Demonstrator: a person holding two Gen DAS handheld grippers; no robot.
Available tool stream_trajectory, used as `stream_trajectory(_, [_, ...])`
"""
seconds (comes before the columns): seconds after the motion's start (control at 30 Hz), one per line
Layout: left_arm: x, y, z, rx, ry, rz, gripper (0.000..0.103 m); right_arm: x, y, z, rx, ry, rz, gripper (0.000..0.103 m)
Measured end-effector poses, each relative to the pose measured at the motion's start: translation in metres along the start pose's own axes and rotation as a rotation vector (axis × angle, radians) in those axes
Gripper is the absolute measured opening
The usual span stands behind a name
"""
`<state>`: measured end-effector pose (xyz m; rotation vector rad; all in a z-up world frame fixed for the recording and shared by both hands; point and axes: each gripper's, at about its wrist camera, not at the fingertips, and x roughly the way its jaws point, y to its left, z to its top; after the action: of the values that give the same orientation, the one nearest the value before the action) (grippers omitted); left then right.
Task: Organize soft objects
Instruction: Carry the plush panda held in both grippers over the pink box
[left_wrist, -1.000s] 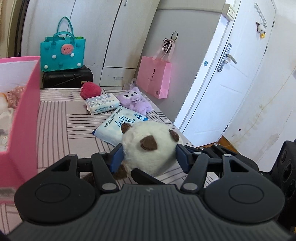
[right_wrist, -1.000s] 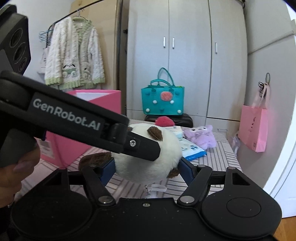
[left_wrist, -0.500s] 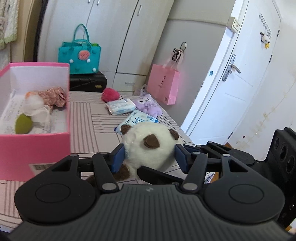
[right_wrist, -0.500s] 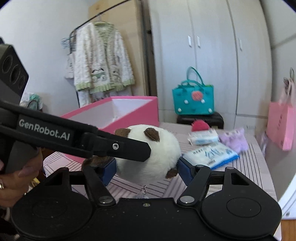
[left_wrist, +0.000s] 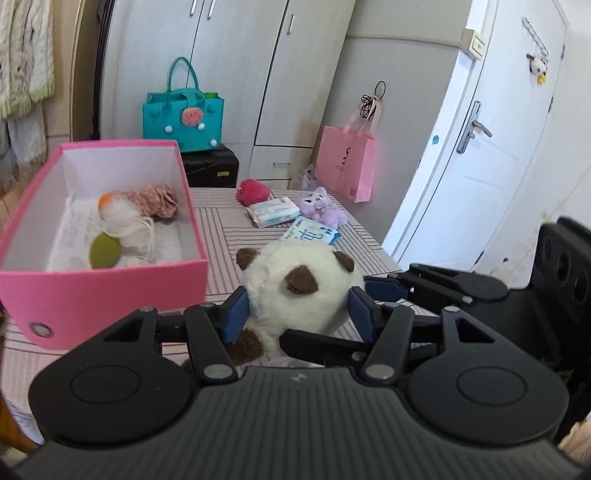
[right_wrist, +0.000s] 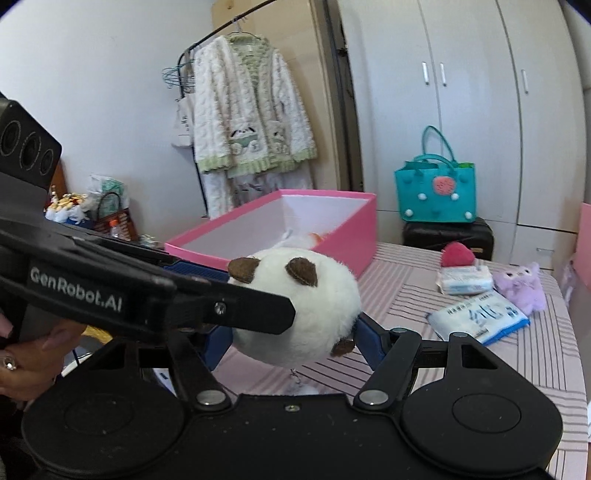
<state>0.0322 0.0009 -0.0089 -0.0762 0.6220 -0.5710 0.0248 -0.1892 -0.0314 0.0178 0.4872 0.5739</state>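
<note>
Both grippers clamp the white plush ball at once: the left gripper squeezes its sides between blue pads, and the right gripper pinches it crosswise, probably because one pair of jaws would slip on so round and fluffy a toy. It hangs above the striped table, just right of the pink box where other soft things already lie. A purple plush and tissue packs wait farther off.

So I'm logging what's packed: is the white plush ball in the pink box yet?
Not yet. The white plush ball is clamped between both grippers beside the pink box, which holds a few other soft items.
</note>
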Motion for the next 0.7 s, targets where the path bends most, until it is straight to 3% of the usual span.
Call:
stream_trajectory(0.37, [-0.042, 0.018, 0.014, 0.004, -0.076, 0.046, 0.057, 0.004, 0.025, 0.032, -0.057, -0.046, 0.089, 0.075])
stream_trajectory(0.7, [-0.059, 0.065, 0.038, -0.013, -0.128, 0.016, 0.057, 0.035, 0.036, 0.078, -0.214, -0.054, 0.154, 0.067])
